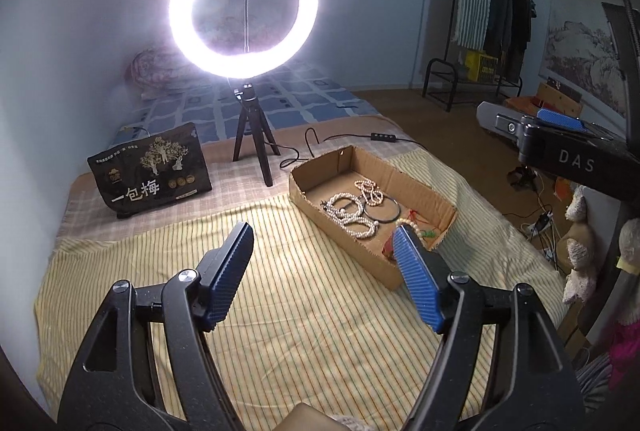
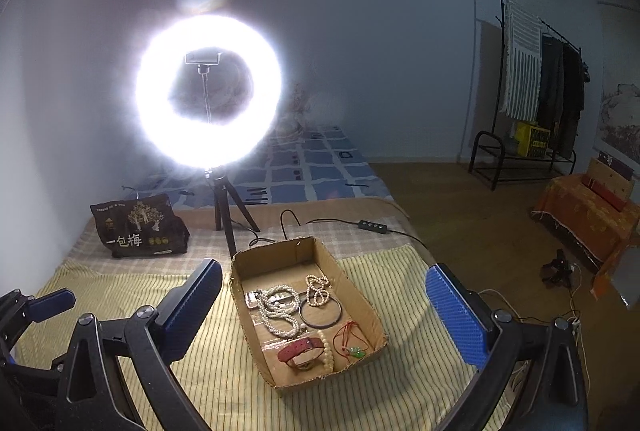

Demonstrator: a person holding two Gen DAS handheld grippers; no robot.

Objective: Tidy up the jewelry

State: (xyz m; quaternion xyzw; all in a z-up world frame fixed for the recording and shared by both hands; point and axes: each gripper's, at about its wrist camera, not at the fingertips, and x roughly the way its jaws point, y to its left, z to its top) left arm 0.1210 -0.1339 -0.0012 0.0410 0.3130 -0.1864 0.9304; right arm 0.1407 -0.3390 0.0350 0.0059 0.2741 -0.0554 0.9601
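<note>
An open cardboard box (image 2: 352, 283) lies on a yellow striped cloth (image 2: 208, 363) on the bed. In it lie white pearl strands (image 2: 278, 311), a smaller pearl bracelet (image 2: 318, 289), a dark bangle (image 2: 320, 313), a red strap watch (image 2: 300, 349), a cream bead string (image 2: 327, 351) and a red cord with a green pendant (image 2: 352, 345). The box (image 1: 312, 179) also shows in the left wrist view, with the pearls (image 1: 350, 211). My right gripper (image 2: 324, 295) is open and empty, above the box. My left gripper (image 1: 324, 251) is open and empty, left of the box.
A lit ring light (image 2: 208, 91) on a black tripod (image 2: 228, 219) stands behind the box, its cable and switch (image 2: 374, 226) beside it. A black printed bag (image 2: 140, 227) lies at back left. A clothes rack (image 2: 536, 91) stands at far right. The bed edge is right of the box.
</note>
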